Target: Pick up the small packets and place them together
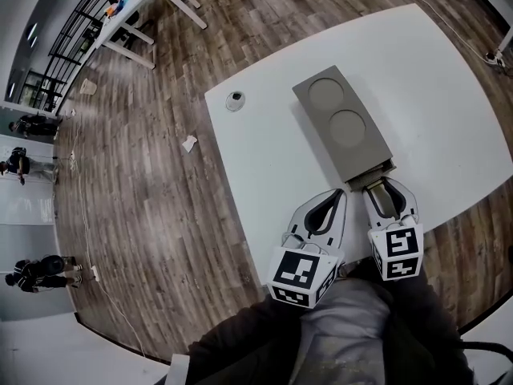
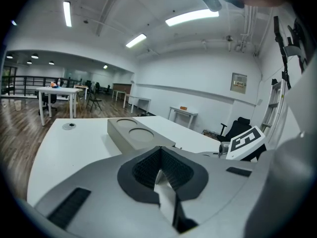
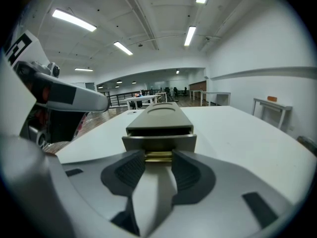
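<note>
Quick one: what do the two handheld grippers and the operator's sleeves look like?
Both the left gripper and right gripper have light grey curved plastic jaws lined with black ribbed pads. Each carries a white cube printed with black square markers. The sleeves are dark.

The left tongs (image 1: 340, 196) and right tongs (image 1: 383, 189) are being seen as pale grey moulded shells, lined with dark ribbed pads (image 2: 148, 170). Each is being capped by a white cube (image 1: 303, 273) printed with black square markers. Dark sleeves (image 1: 240, 351) are being worn over a grey top (image 1: 345, 335).
</note>
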{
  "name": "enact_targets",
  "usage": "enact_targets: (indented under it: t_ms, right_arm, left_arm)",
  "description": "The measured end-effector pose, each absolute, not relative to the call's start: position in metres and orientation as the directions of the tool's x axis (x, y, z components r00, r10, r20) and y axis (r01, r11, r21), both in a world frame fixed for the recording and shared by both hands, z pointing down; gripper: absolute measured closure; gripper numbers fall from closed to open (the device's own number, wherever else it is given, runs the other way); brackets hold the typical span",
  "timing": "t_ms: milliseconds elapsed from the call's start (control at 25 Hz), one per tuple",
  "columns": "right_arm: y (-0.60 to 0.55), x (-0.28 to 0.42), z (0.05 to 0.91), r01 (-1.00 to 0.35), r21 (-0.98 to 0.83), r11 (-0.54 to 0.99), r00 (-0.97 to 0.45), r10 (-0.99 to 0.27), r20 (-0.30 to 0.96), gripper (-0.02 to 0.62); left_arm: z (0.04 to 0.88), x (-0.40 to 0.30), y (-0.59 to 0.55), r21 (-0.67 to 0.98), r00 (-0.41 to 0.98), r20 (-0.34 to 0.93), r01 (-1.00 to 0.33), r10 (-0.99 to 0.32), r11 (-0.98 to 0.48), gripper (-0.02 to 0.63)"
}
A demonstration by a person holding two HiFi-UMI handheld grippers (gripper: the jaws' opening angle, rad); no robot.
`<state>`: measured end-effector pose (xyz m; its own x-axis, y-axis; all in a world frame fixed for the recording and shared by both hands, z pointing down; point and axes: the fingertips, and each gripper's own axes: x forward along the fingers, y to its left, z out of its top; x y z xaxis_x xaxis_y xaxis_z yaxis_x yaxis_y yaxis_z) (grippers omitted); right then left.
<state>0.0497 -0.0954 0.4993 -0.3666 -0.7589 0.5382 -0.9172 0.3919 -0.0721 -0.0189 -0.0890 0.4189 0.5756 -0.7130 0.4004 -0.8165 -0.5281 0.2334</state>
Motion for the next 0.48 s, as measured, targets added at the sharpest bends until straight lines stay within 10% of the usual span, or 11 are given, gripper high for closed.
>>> enact_targets:
  t_ms: [480]
  right_arm:
    - [-0.021, 0.077, 0.499, -0.918, -0.070, 0.389, -0.364, -0.763, 0.534, 0.422]
  left_arm:
    - [0.409, 0.019, -0.026, 0.213, 0.611, 0.402, -0.787, -0.682, -0.579, 0.603]
